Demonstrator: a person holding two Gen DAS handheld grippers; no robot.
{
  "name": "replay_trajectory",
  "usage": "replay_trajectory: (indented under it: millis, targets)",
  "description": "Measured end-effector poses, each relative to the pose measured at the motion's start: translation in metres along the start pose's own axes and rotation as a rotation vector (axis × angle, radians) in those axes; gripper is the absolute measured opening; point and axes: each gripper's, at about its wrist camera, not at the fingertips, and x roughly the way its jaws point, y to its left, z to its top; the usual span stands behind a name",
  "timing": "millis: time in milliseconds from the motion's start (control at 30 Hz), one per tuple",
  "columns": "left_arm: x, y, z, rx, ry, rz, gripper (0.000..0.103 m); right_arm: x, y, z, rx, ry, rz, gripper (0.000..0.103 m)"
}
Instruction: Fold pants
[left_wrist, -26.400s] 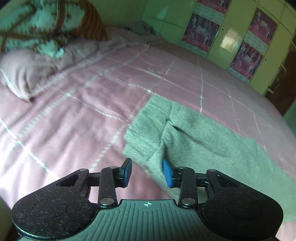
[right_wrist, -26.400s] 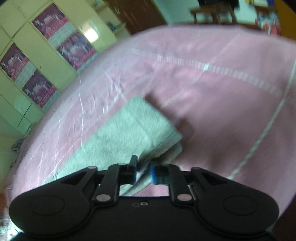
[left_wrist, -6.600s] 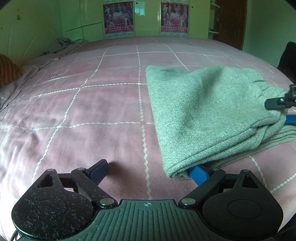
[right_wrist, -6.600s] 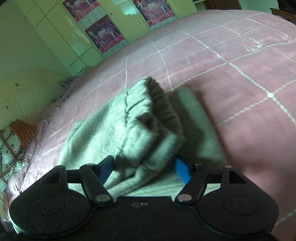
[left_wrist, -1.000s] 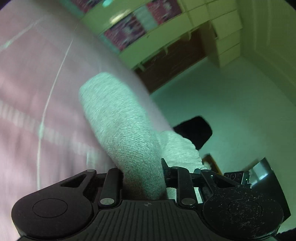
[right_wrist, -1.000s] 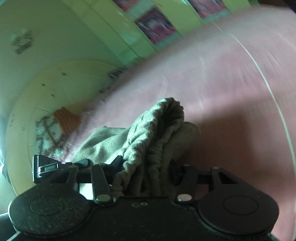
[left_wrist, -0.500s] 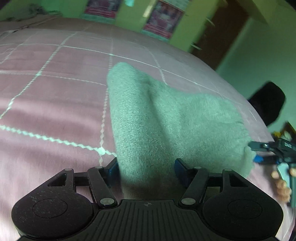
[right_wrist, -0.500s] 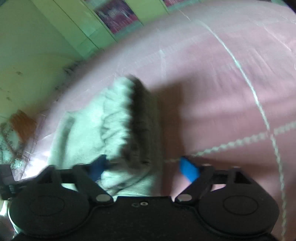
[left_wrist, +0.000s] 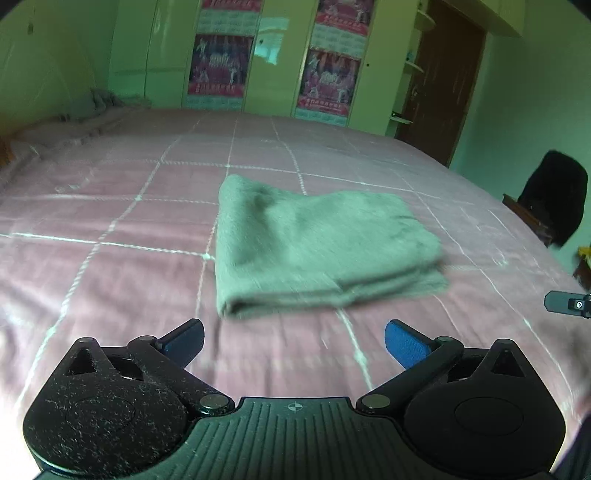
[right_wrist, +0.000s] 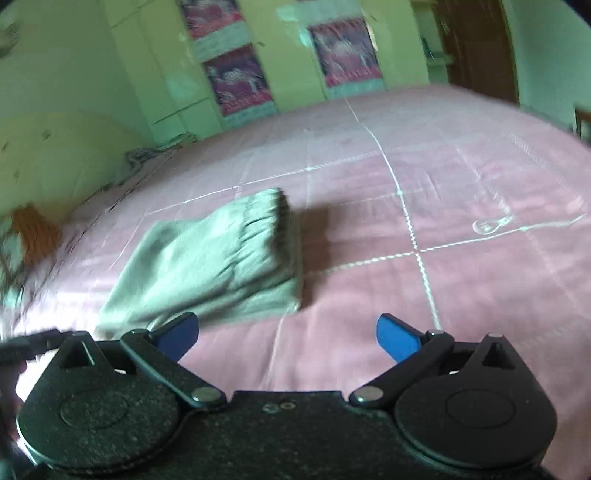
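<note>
On pink bedspread (left_wrist: 110, 280): folded pants (left_wrist: 314, 247); both hand-held grippers released; poster (left_wrist: 218, 66) text unreadable.

Bed cover (left_wrist: 110, 280): pink, white grid lines, fills the foreground.
Wardrobe (left_wrist: 273, 55): pale yellow-green doors along the far wall, 12 o'clock.
Posters (left_wrist: 218, 64): purple-pink, two on the wardrobe doors.
Door (left_wrist: 439, 81): dark brown wood, 1 o'clock.
Walls (left_wrist: 535, 92): green.
Crumpled cloth (left_wrist: 92, 105): grey, far bed corner, 10 o'clock.
Dark chair (left_wrist: 557, 199): 3 o'clock, beside the bed.
</note>
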Motion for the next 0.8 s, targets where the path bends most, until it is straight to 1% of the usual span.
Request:
replay_trajectory:
  millis: [67,133,167,200,233,267,333,400,467,533,600,700,800]
  targets:
    - [-0.026,-0.012,-0.015,0.026,-0.01,0.019,0.103,-0.03,0.017,-0.019,-0.049,-0.038,-0.034,0.103]
    - [-0.051,-0.022,-0.027,0.019,-0.022,0.028,0.103,-0.059,0.031,-0.035,-0.079,-0.088,-0.076,0.103]
    - [-0.063,-0.026,-0.032,0.02,-0.026,0.016,0.103,-0.068,0.039,-0.04,-0.085,-0.093,-0.08,0.103]
    - [-0.072,-0.029,-0.034,0.027,-0.037,0.009,0.103,-0.076,0.045,-0.044,-0.093,-0.079,-0.075,0.103]
    - [-0.081,-0.033,-0.037,0.039,-0.051,0.012,0.103,-0.081,0.052,-0.047,-0.109,-0.057,-0.064,0.103]
    - [-0.089,-0.035,-0.04,0.051,-0.061,0.013,0.103,-0.087,0.059,-0.051,-0.128,-0.055,-0.063,0.103]
    - [-0.101,-0.041,-0.043,0.059,-0.079,0.02,0.103,-0.099,0.073,-0.057,-0.168,-0.076,-0.07,0.103]
    - [-0.105,-0.046,-0.044,0.056,-0.08,0.008,0.103,-0.108,0.081,-0.063,-0.173,-0.106,-0.069,0.103]
    - [-0.112,-0.05,-0.043,0.061,-0.092,0.017,0.103,-0.112,0.087,-0.069,-0.169,-0.115,-0.06,0.103]
    - [-0.117,-0.05,-0.044,0.044,-0.096,0.011,0.103,-0.115,0.091,-0.076,-0.163,-0.117,-0.055,0.103]
    - [-0.119,-0.051,-0.044,0.036,-0.096,0.007,0.103,-0.116,0.095,-0.078,-0.167,-0.102,-0.058,0.103]
    - [-0.119,-0.053,-0.044,0.039,-0.099,0.014,0.103,-0.122,0.102,-0.075,-0.2,-0.111,-0.054,0.103]
    - [-0.119,-0.055,-0.044,0.046,-0.101,0.013,0.103,-0.127,0.098,-0.071,-0.194,-0.126,-0.047,0.103]
